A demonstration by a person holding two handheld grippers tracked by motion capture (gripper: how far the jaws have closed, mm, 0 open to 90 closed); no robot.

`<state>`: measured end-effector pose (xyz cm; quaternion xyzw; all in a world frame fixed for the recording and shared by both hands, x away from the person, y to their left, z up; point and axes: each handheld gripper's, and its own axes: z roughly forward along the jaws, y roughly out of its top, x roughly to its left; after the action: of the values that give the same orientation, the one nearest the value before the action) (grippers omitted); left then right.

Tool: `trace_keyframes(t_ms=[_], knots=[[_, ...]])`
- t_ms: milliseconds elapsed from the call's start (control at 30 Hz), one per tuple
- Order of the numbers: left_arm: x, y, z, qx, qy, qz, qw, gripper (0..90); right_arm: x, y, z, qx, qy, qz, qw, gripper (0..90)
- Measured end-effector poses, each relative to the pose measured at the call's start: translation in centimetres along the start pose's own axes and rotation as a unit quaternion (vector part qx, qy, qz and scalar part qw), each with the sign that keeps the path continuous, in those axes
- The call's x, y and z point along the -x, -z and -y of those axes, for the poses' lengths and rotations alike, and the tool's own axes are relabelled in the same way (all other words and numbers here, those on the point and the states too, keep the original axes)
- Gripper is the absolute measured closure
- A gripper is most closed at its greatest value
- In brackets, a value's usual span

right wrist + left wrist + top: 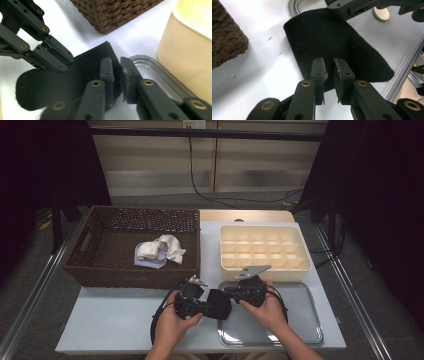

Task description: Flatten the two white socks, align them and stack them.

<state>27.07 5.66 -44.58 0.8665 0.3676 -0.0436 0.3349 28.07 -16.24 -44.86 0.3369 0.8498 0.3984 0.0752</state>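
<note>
A piece of black cloth (219, 305) lies at the table's front, half over the left rim of a metal tray (300, 320). My left gripper (204, 304) pinches its left edge; in the left gripper view the jaws (329, 72) stand nearly together with the black cloth (332, 42) between them. My right gripper (233, 295) holds the opposite edge, its jaws (116, 72) closed on the cloth (50, 85). The left gripper (66, 61) also appears at the upper left of the right gripper view, clamped on the cloth's edge. A hand holds each gripper.
A brown wicker basket (132, 275) at the back left holds white and lilac cloths (160, 251). A cream divided organizer (265, 269) sits at the back right, just behind the tray. The white tabletop (115, 315) stretches to the front left.
</note>
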Motion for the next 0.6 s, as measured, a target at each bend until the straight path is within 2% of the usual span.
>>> trace_keyframes(t_ms=[133,267,433,500,600], knots=[[0.0,0.0,0.1,0.001,0.001,-0.004,1.0000,78.5,-0.1,0.5,-0.2,0.010,-0.011,0.001,0.9999,69.6],[0.1,0.0,0.1,0.001,0.000,-0.005,1.0000,78.3,-0.8,1.2,-0.7,0.022,-0.012,-0.003,0.9997,63.7],[0.2,0.0,0.2,0.003,-0.002,-0.008,1.0000,78.2,-1.8,0.9,-0.2,0.017,-0.010,-0.007,0.9998,55.6],[0.2,0.0,0.2,0.004,-0.003,-0.009,0.9999,78.3,-1.6,0.6,0.3,0.012,-0.009,0.001,0.9999,54.6],[0.2,0.0,0.2,0.006,0.000,-0.006,1.0000,78.2,-0.9,0.4,1.2,0.011,-0.034,-0.003,0.9994,52.2]])
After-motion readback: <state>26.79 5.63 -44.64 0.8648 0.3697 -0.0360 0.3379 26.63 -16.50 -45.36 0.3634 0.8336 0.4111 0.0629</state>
